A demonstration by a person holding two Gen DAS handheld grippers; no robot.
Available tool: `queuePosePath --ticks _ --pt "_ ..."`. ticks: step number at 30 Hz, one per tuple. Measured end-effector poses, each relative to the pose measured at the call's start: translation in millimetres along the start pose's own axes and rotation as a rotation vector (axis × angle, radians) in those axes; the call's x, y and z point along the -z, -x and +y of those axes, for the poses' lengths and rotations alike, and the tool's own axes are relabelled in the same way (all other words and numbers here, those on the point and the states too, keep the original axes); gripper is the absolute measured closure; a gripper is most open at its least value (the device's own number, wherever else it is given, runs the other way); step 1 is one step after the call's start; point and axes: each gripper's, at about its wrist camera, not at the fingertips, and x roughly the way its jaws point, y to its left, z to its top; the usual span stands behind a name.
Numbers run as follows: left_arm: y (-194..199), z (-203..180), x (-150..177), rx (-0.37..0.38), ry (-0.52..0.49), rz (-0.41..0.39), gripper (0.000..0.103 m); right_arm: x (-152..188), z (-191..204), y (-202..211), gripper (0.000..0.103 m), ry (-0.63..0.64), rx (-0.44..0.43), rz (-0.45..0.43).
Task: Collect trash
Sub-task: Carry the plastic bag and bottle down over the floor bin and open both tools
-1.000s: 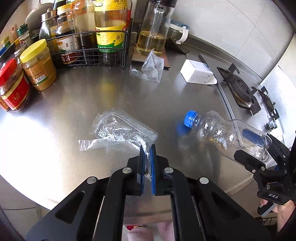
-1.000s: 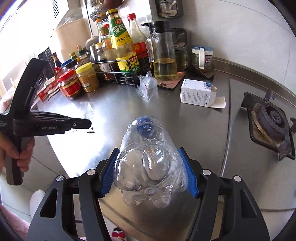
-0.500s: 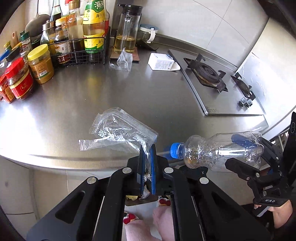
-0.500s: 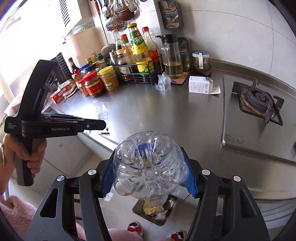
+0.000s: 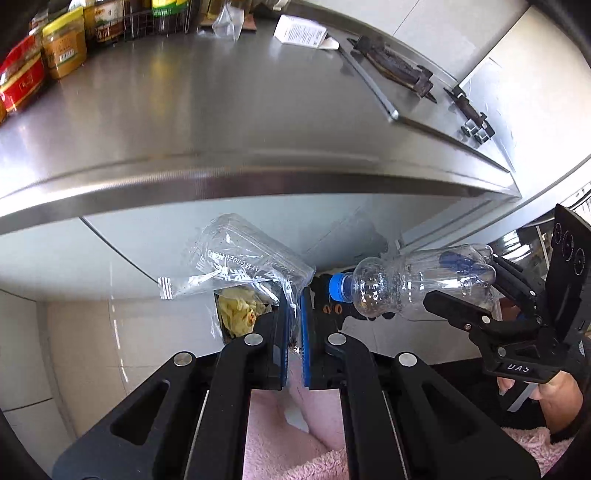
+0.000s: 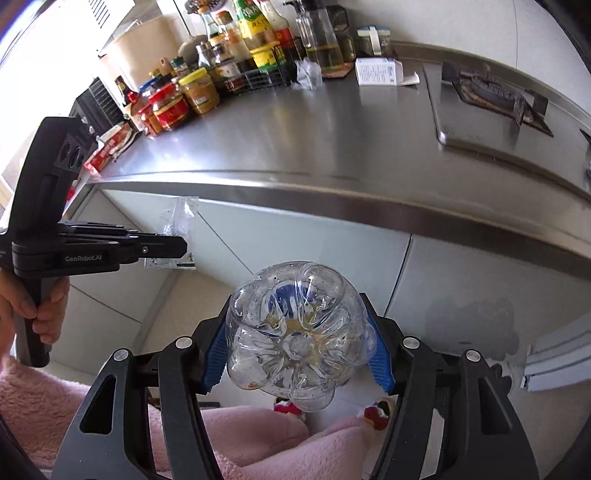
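My left gripper (image 5: 293, 295) is shut on a corner of a clear plastic wrapper (image 5: 243, 262), which hangs in the air in front of the white cabinet doors, below the counter's front edge. My right gripper (image 6: 295, 354) is shut on the base of an empty clear plastic bottle (image 6: 295, 332). Seen from the left wrist, the bottle (image 5: 417, 284) lies level with its blue cap (image 5: 337, 286) pointing at my left fingers. Below both stands a dark trash bin (image 5: 325, 295) with crumpled yellow waste (image 5: 240, 310) inside. In the right wrist view the left gripper (image 6: 181, 247) holds the wrapper (image 6: 177, 221).
The steel counter (image 5: 221, 110) carries a white box (image 5: 301, 33), a small clear bag (image 5: 225, 22), jars (image 5: 64, 48) and a wire rack of bottles (image 6: 258, 55). A gas stove (image 5: 399, 70) sits at its right. Pink fleece legs (image 6: 258, 435) are below.
Both grippers drew back off the counter, past its front edge and downward, carrying the wrapper and the bottle. They now hang in front of the cabinet above the bin.
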Motion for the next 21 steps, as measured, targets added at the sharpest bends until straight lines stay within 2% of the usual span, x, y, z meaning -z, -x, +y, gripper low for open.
queuePosePath --ticks 5,8,10,14,21 --pt "-61 17 26 0.003 0.047 0.081 0.099 21 -15 -61 0.039 -0.065 0.057 0.102" --pt "-101 32 40 0.032 0.098 0.117 0.099 32 -29 -97 0.039 -0.150 0.070 0.151" --pt "-126 41 46 0.044 0.125 0.138 0.099 38 -38 -119 0.039 -0.189 0.079 0.166" --pt "-167 49 54 0.030 0.114 0.167 0.099 49 -53 -159 0.039 -0.261 0.073 0.195" --pt "-230 60 66 0.063 0.117 0.239 0.099 60 -71 -212 0.039 -0.331 0.085 0.216"
